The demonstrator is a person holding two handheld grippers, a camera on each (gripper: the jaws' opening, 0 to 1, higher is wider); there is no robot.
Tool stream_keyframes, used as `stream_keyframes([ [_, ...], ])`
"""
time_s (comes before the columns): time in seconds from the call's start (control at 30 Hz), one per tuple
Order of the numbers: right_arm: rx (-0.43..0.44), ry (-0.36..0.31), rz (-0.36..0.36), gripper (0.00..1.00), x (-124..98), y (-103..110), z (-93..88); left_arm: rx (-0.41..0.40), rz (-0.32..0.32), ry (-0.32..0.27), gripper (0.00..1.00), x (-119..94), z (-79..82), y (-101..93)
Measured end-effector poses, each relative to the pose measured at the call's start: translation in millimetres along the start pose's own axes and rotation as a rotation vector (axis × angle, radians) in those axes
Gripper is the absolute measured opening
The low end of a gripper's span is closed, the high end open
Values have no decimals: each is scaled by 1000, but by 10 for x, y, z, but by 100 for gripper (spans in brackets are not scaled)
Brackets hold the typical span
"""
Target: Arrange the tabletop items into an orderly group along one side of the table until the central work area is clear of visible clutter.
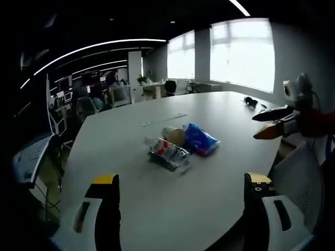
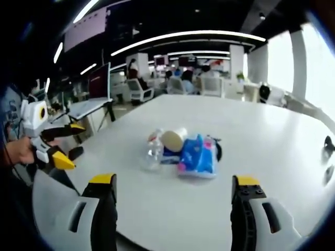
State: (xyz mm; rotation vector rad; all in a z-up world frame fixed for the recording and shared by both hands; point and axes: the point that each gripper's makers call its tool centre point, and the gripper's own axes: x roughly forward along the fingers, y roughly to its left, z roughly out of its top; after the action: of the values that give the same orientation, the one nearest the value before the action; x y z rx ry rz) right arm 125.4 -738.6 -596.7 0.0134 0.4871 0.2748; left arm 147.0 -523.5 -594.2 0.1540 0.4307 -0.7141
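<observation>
Fingers of left gripper (image 1: 180,201): spread wide, nothing between, hovering at near table edge. Fingers of right gripper (image 2: 174,201): likewise spread and empty, hovering at opposite near edge.

Left gripper, as seen from right gripper view (image 2: 62,145): off to left of own fingers, jaws parted. Right gripper, as seen from left gripper view (image 1: 275,121): off to right, jaws parted, clear of table top.

Table (image 1: 220,172): white, broad.

Item cluster, ahead of both finger pairs and apart from them, near table centre:
- blue packet (image 1: 201,140) (image 2: 197,156), soft, crinkled;
- clear bottle with red label (image 1: 168,153), lying flat; from right gripper view clear bottle end (image 2: 153,151) toward fingers;
- round pale object (image 1: 176,136) (image 2: 174,139), kind uncertain, touching packet and bottle.

Small dark object (image 1: 250,101): far beyond left fingers, by table edge near window; identity unclear.

Progress: judged at start. Cluster loosely heaped in middle, nothing lined along any side, nothing grasped. Remaining: all pick-ups, moves to one edge, orderly placing.
</observation>
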Motion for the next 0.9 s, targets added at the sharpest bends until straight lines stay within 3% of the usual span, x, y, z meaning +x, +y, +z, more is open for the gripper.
stream_keyframes([
  [0.5, 17, -16, 40, 86, 204, 57, 87, 10, -10, -8, 98, 84, 48, 32],
  [0.9, 0, 16, 75, 84, 464, 134, 86, 5, 6, 8, 98, 91, 9, 117],
])
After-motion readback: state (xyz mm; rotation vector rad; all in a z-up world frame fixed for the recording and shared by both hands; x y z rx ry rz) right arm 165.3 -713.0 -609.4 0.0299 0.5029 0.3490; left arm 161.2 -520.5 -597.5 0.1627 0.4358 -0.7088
